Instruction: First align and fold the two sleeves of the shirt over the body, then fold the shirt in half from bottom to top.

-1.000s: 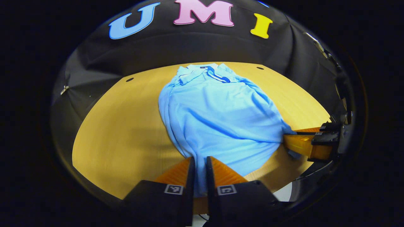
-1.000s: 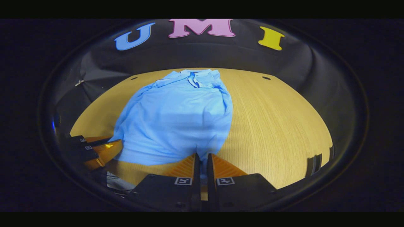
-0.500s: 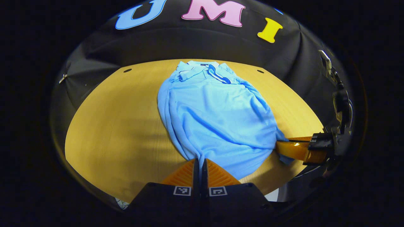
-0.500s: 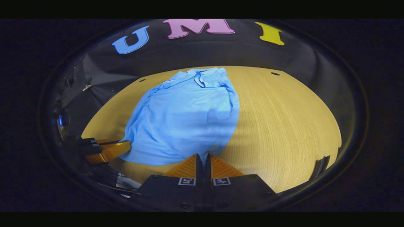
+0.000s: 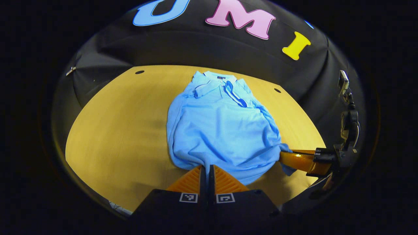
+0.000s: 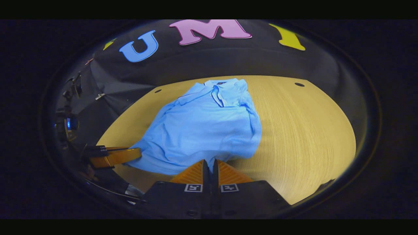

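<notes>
Pinching the shirt (image 5: 218,130) hem at lower frame, my left hand-held gripper (image 5: 207,168) and right hand-held gripper (image 6: 210,163) clamp closed on cloth; I judge next carries it toward the collar.

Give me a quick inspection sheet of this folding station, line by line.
Surface: wooden table, two small dark holes near its far edge.
Job's things: light blue polo shirt lying collar far, sleeves folded in, hem corners pinched.
Clutter: nothing seen.
Grippers: left tongs shut on the near left hem; right tongs shut on the near right hem.
Cables: nothing seen.
Surroundings: black cloth wall behind the table.
</notes>
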{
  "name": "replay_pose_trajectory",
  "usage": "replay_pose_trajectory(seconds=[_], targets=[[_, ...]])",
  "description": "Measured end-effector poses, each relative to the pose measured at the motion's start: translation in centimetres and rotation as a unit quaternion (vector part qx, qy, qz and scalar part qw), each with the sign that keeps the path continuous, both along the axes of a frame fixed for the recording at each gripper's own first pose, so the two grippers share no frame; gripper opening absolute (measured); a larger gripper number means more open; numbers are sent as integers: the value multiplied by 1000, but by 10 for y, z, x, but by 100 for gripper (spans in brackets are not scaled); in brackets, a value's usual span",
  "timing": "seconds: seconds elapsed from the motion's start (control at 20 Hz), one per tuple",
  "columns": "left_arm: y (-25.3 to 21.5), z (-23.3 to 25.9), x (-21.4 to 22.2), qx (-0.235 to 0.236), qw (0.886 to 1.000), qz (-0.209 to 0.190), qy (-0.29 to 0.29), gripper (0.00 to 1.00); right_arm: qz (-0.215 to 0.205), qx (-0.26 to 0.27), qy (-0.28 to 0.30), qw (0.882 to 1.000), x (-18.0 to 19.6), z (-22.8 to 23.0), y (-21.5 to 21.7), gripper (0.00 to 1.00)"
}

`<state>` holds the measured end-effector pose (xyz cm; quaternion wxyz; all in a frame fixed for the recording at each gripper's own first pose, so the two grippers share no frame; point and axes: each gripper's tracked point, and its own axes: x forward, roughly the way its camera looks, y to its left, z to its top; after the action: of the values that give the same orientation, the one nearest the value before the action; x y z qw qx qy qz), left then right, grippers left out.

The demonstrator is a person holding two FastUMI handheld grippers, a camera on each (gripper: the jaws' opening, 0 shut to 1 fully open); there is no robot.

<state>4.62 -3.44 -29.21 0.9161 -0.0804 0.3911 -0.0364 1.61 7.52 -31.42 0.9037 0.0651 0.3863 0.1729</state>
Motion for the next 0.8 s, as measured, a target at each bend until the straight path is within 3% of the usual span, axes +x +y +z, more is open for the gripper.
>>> replay_pose_trajectory(seconds=[0.1,0.15,0.25,0.6,0.65,0.7,0.8], targets=[[3,20,29,0,1000,4,-22,6,3,-7,-20,1000,29,14,-5,11],[4,30,42,-1,999,5,-34,6,4,-7,-28,1000,43,20,-6,0],[7,45,71,-5,999,13,-46,6,6,-5,-30,1000,67,28,-6,5],[11,95,172,1,996,20,-87,6,19,-6,-75,997,160,65,-3,5],[11,100,187,2,996,18,-91,11,22,-9,-83,996,176,69,-2,5],[12,104,201,5,995,20,-95,6,23,-13,-91,995,193,72,-3,5],[15,109,230,7,995,21,-102,6,22,-9,-101,995,219,79,-1,5]])
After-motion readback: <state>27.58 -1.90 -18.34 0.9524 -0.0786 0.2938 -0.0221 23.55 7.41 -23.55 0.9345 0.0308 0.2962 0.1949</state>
